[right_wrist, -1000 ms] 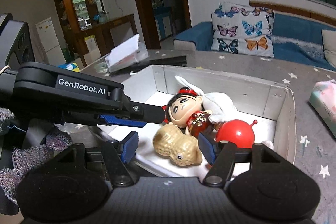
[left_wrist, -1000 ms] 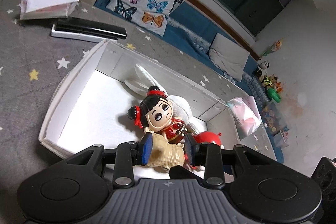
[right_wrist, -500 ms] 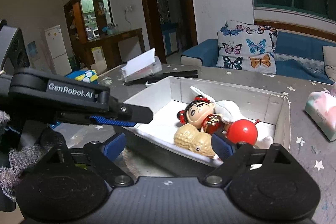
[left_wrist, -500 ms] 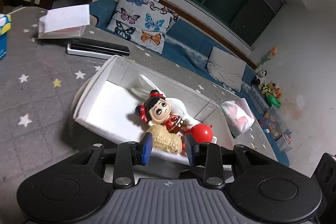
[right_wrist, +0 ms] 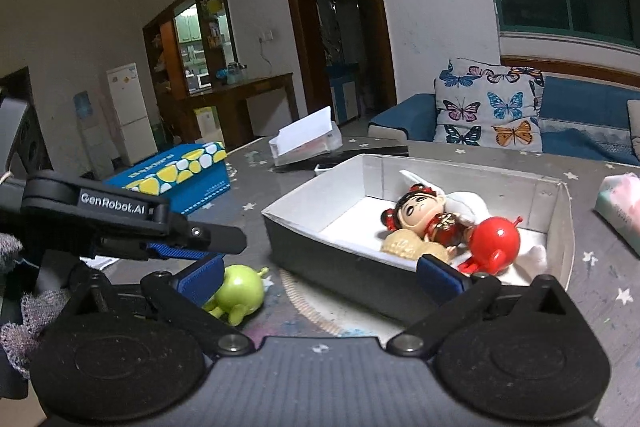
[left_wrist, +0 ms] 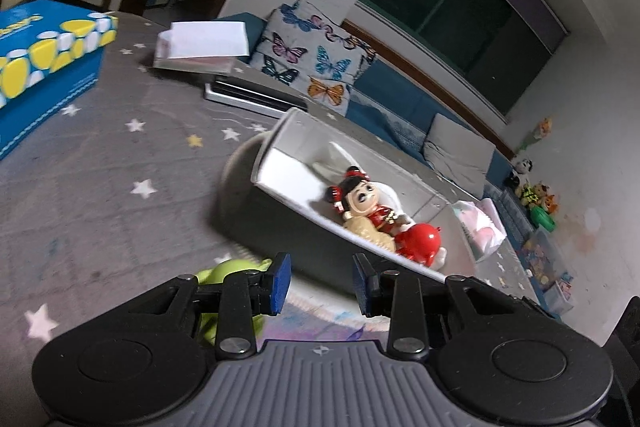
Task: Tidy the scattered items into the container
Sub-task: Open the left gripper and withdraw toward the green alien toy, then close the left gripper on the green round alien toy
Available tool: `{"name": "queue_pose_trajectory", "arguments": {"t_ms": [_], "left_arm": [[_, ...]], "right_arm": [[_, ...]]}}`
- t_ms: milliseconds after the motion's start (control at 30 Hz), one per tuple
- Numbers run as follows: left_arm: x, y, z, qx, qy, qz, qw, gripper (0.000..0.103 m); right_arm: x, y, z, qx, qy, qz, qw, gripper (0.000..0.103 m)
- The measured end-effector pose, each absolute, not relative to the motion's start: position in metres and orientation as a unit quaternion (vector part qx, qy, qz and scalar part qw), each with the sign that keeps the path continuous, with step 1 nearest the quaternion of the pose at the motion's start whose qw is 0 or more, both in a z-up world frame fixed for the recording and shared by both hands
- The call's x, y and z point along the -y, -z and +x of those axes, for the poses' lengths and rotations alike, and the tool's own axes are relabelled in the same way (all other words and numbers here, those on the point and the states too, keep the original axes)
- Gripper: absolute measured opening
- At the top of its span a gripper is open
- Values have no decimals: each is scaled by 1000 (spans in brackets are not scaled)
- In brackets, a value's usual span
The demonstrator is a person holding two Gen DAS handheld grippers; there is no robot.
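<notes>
Both grippers hover empty, fingers apart: left gripper, right gripper. The green toy lies on the desk beside the white box holding the doll.

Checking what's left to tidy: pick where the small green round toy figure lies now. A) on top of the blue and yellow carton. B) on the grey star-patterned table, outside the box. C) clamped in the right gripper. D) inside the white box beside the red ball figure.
B: the small green round toy figure lies on the grey star-patterned table in front of the white box, outside its wall.
</notes>
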State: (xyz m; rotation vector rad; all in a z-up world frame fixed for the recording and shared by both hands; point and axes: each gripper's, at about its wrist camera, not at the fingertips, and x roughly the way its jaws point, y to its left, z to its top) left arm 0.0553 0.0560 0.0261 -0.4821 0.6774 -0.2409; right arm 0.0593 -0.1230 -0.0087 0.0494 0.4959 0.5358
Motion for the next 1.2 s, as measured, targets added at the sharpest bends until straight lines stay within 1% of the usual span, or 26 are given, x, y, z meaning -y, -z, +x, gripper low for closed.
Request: {"name": "queue_pose_trajectory", "arguments": {"t_ms": [433,967,1067,1100,1133,1200], "left_arm": [[-84,-1,36,-339,78,-258,902,35],[-111,14,53,-338,76,-310,885,35],[-116,17,60,-335,77,-321,882,35],[-117,18,62,-334,78,-325,881,35],[-118,19,64,-334,79,-329,880,35],[-120,21,68,-334,80,-337,877,35]], "right_arm": [[93,33,54,-279,-296,11,913,103],[49,58,80,-322,-320,-15,891,103],[43,60,87,-329,-321,-14,888,102],[41,60,89,-331,-321,-14,887,100],[39,61,91,-334,-322,-13,886,96],[35,62,94,-340,-325,-12,882,94]]}}
